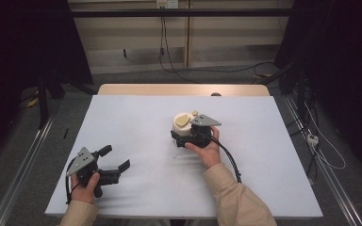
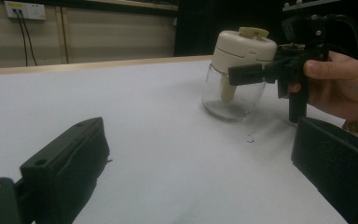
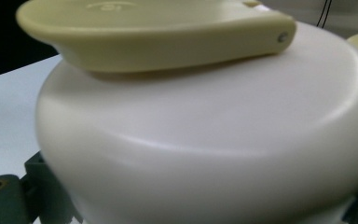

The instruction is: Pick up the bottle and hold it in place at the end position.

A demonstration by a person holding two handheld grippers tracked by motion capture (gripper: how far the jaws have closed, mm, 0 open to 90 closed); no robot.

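A jar [image 1: 184,123] with a clear glass body [image 2: 235,95] and a cream lid [image 2: 242,46] stands upright near the middle of the white table [image 1: 136,122]. A pale yellow flap [image 3: 154,37] lies on the lid [image 3: 214,140]. My right gripper [image 1: 179,137] is shut on the jar just under the lid, and one black jaw crosses the glass in the left gripper view. My left gripper [image 1: 116,157] rests low at the front left of the table, open, with nothing between its jaws [image 2: 200,177].
A tiny pale scrap [image 2: 251,138] lies on the table just in front of the jar. The table's wooden far edge [image 1: 184,89] is bare. Cables [image 1: 167,56] trail on the floor behind, and dark curtains hang on both sides.
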